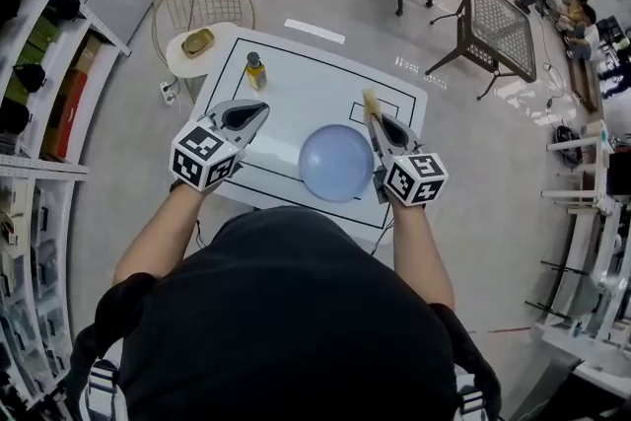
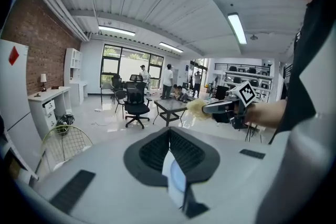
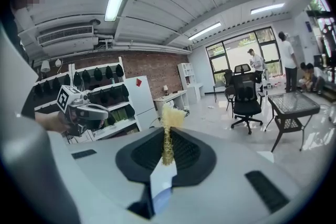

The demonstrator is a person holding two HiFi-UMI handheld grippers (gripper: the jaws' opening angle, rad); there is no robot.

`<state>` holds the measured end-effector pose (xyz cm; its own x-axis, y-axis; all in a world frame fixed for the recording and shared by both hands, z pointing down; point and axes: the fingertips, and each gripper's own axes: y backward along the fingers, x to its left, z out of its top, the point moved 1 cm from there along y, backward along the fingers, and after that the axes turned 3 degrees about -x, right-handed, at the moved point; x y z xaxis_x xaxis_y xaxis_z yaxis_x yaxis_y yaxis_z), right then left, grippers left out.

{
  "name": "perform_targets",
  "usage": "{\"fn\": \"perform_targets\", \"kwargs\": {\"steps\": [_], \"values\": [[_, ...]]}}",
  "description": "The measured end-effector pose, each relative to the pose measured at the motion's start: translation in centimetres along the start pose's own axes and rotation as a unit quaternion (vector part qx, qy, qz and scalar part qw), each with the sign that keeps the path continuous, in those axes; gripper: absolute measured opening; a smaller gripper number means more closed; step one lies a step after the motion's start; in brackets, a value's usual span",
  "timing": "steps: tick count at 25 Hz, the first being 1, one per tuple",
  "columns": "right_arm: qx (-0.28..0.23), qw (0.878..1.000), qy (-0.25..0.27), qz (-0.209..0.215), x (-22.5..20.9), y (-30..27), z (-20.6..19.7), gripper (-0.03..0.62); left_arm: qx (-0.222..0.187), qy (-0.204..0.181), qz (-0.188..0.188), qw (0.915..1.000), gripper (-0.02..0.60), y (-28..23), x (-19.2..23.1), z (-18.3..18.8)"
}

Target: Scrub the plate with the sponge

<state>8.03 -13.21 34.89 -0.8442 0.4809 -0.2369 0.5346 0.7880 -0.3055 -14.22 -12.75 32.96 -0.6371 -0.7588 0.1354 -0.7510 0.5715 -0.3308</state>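
While plate (image 1: 335, 163) lies on table (image 1: 296, 84), R gripper (image 1: 378, 123) clamps sponge (image 1: 371, 100), end protruding for scrubbing; L gripper (image 1: 260, 111) closed, empty, prob. to steady plate.

A white table (image 1: 306, 94), edged with a thin black line, stands on a pale grey floor (image 1: 128, 173). A round blue plate (image 1: 336, 163) lies on its near side, right of centre. A small yellow bottle (image 1: 255, 71) with a dark cap stands upright near the far left corner, well apart from the plate.
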Motion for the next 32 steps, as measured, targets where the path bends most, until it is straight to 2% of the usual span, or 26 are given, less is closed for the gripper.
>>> {"fn": "perform_targets", "kwargs": {"steps": [7, 18, 26, 32], "values": [[0.005, 0.999, -0.016, -0.049, 1.1, -0.4, -1.0, 0.029, 0.006, -0.007, -0.057, 0.9983, 0.006, -1.2, 2.4, -1.0], [0.000, 0.993, -0.024, -0.113, 2.3, 1.7, -1.2, 0.029, 0.021, -0.033, -0.143, 0.9889, 0.008, -2.3, 2.4, -3.3], [0.003, 0.989, -0.039, -0.142, 2.4, 2.8, -2.7, 0.029, 0.034, -0.062, -0.178, 0.9814, 0.008, -3.7, 2.0, -4.4], [0.017, 0.988, -0.042, -0.146, 1.2, 2.8, -3.9, 0.029, 0.057, -0.062, -0.178, 0.9804, 0.008, -5.3, 2.0, -6.0]]}}
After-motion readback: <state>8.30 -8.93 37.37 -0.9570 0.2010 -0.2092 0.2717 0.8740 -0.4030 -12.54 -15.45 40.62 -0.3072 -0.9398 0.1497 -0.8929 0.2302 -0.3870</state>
